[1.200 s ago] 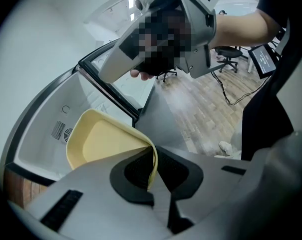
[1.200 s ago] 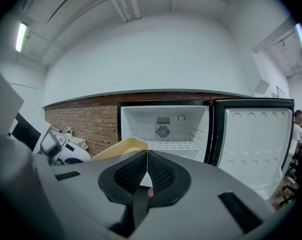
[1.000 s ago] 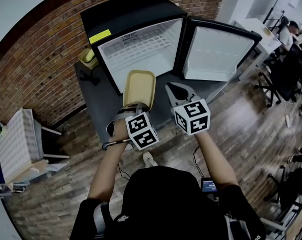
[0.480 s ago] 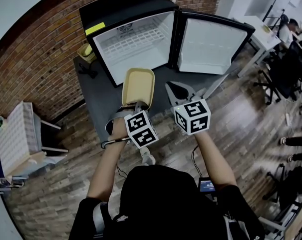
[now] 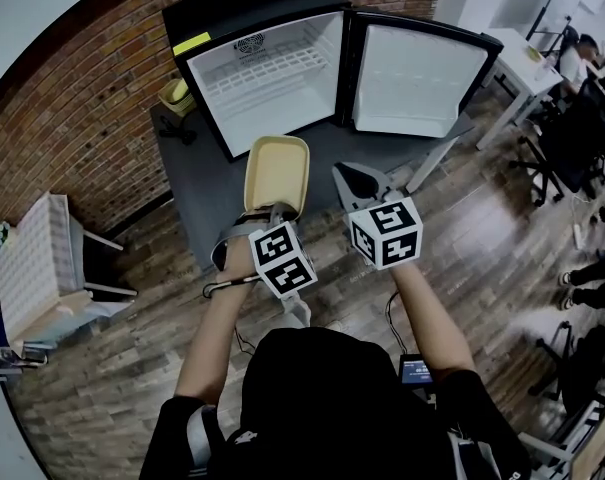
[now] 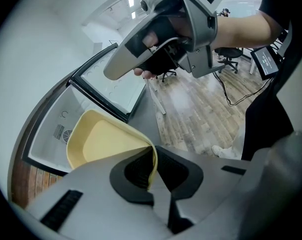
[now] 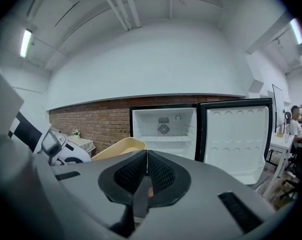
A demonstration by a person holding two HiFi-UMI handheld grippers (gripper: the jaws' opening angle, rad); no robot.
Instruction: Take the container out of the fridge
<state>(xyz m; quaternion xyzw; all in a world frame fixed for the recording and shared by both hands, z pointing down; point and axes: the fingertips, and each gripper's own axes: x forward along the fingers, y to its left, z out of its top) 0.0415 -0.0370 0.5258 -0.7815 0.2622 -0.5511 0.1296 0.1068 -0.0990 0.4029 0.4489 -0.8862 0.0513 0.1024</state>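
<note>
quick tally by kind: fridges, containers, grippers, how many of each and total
fridge: 1
container: 1
grippers: 2, the left gripper and the right gripper
total: 4

The head camera looks steeply down from above the person, with the open black mini fridge with a white inside (image 5: 272, 78) at 12 o'clock. The camera on the left claw (image 6: 153, 156) sits close behind its jaws and tilts downward, the fridge at 9 o'clock, while the one on the right claw (image 7: 147, 159) faces almost level, the fridge from centre to 3 o'clock. All three share the fridge and the pale yellow plastic container (image 5: 277, 173).
</note>
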